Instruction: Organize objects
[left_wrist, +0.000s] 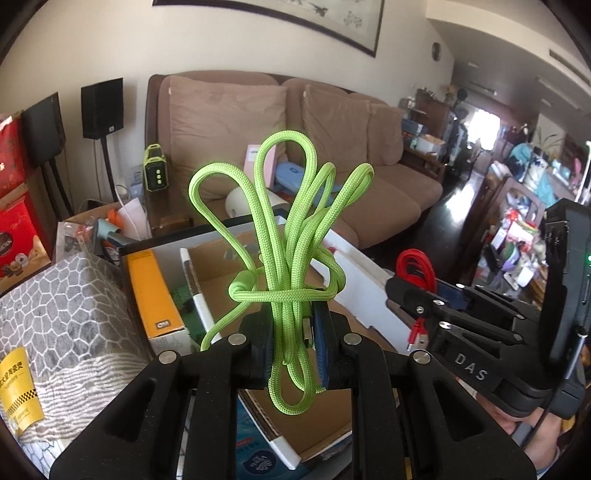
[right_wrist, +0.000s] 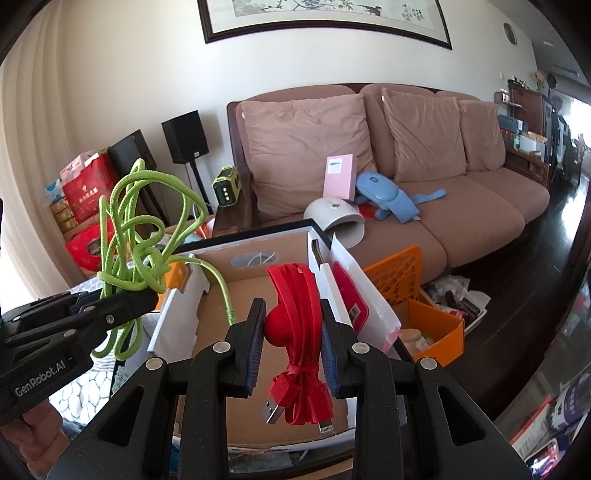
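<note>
The left gripper (left_wrist: 291, 343) is clamped on a bundled green cable (left_wrist: 291, 236), loops standing upward. The right gripper (right_wrist: 291, 343) pinches a tied red USB cable (right_wrist: 299, 332), its long axis upright. The open cardboard box (right_wrist: 255, 273) lies just beyond and below both, nearer the right.

A lived-in home living room: a brown fabric sofa (right_wrist: 406, 177) with loose cushions, a long dark-framed ink painting (right_wrist: 325, 18) on the cream wall above, black speakers on stands (right_wrist: 184, 136), cluttered shelves beyond.
</note>
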